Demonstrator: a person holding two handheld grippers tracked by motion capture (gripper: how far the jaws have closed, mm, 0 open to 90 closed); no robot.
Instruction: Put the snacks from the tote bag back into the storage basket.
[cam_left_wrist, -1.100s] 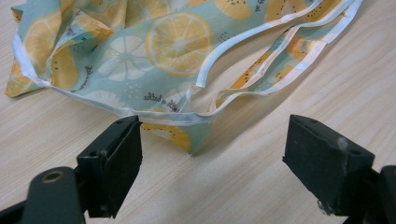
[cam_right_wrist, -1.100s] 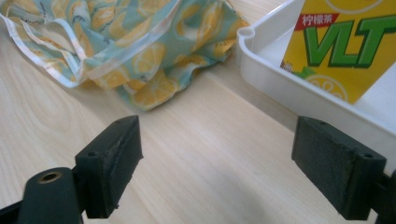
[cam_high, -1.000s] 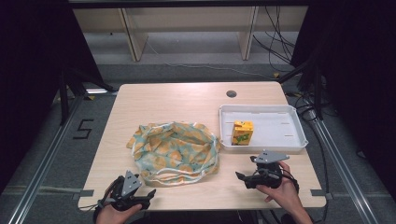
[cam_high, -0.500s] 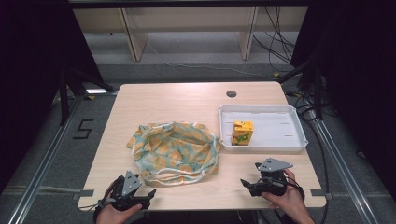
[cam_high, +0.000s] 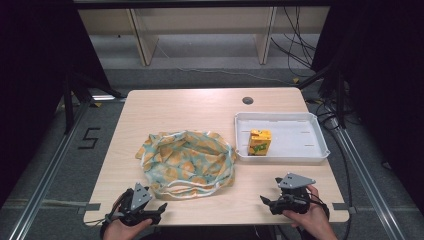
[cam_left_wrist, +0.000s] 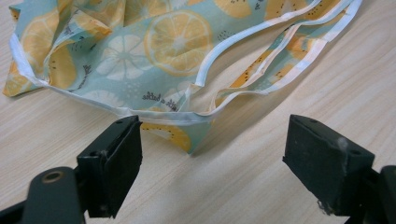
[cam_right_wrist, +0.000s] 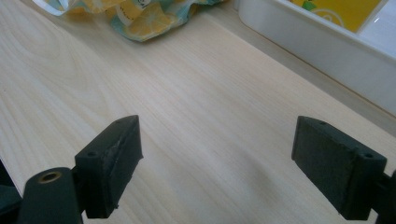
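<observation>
A light wooden tabletop (cam_high: 165, 107) seen from above, with a person's two hands at its near edge, each holding a black two-jaw gripper.

The left gripper (cam_high: 161, 207) sits low at the near left corner of the tabletop. Its jaws are spread wide apart and hold nothing. In the left gripper view (cam_left_wrist: 212, 149) the jaws frame the near corner of a crumpled pale-blue cloth bag printed with orange and lemon slices and edged in white (cam_left_wrist: 154, 51); that corner lies just beyond the jaw tips, between them, without touching either one. A white-trimmed strap of the bag loops across the wood beside it.

The right gripper (cam_high: 265, 201) rests at the near right of the tabletop, held by a hand, with a grey three-cornered plate on top. Its jaws are also wide apart and empty, over bare wood. In the right gripper view (cam_right_wrist: 217, 161) the bag's edge shows at the far left and the wall of a white rectangular plastic tray (cam_right_wrist: 327, 46) at the far right, both well clear of the jaws.

From above, the cloth bag (cam_high: 187, 162) lies spread in the middle of the tabletop. The white tray (cam_high: 305, 155) stands just to its right, and a small yellow-orange drink carton (cam_high: 259, 142) stands upright in the tray's left part.
</observation>
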